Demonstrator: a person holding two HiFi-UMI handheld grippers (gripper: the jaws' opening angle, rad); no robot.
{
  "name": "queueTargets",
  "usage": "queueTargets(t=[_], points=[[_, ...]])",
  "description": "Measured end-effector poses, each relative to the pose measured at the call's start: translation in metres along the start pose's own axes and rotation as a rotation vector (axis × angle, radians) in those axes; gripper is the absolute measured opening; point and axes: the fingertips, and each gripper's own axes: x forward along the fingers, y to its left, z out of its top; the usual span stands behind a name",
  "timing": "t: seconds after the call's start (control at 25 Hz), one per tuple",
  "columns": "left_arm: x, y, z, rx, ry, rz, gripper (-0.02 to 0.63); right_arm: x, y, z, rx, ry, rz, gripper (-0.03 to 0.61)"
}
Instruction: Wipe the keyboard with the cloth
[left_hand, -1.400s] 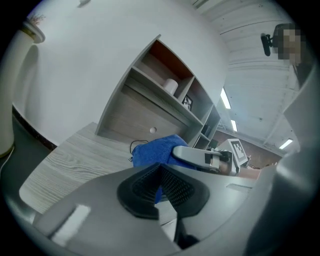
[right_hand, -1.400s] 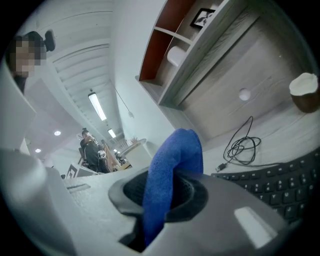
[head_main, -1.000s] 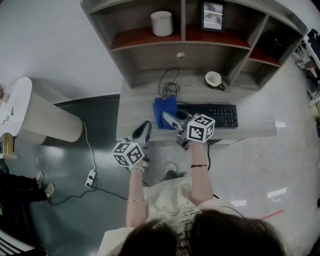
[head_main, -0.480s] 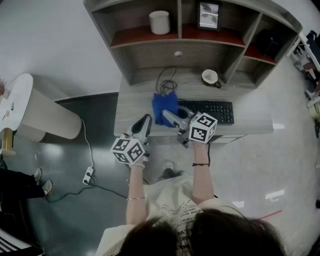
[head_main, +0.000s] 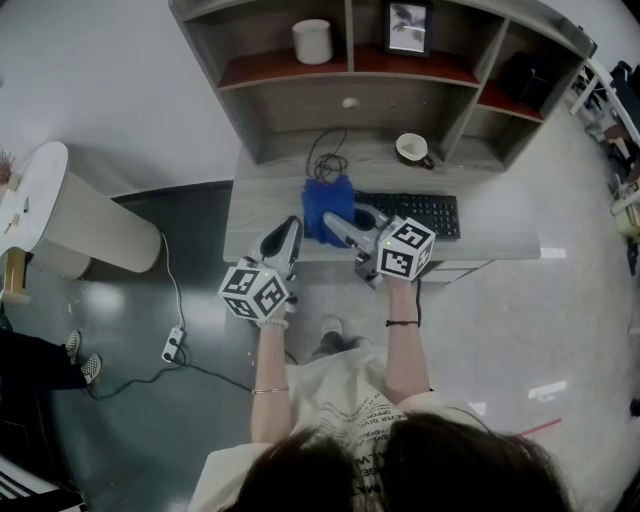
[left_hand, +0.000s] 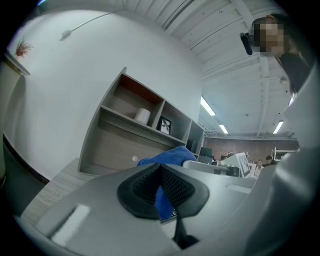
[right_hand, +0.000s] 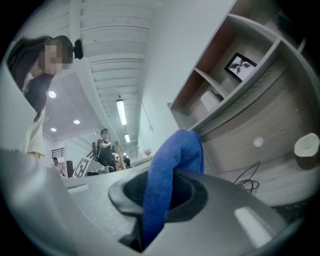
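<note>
So, step in hand: cloth is picked up, wiping not yet started by the look of it. The right gripper (right_hand: 159, 192) has its jaws clamped on a fold of the blue cloth (head_main: 328, 203), which bunches up out of the jaws. From the head view the cloth sits at the left end of the keyboard (head_main: 420, 214), touching or just overlapping that end; can't tell which. The rest of the keys are bare.

The left gripper (left_hand: 161, 192) is left of the keyboard at the front edge of the desk (head_main: 480, 245). Its jaws are drawn almost together on nothing, and cloth and a sliver of keys show through the slit beyond them. It looks idle.

Next move, my read: lower the cloth flat onto the left-end keys and drag right along the rows with light pressure. The keyboard may slide, so the left gripper could brace its near edge.

Containers: a mug (head_main: 410, 147) stands on the desk behind the keyboard, and a white cup (head_main: 311, 40) is on the shelf above and behind it. Contents not readable for either one. Keep the sweep short of the mug.
</note>
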Motion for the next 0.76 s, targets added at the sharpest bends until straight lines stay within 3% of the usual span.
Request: queueTargets(t=[0.76], points=[[-0.015, -0.032, -0.002, 0.042, -0.009, 0.023, -0.003, -0.031, 0.015, 0.004, -0.039, 0.01, -0.011, 0.052]])
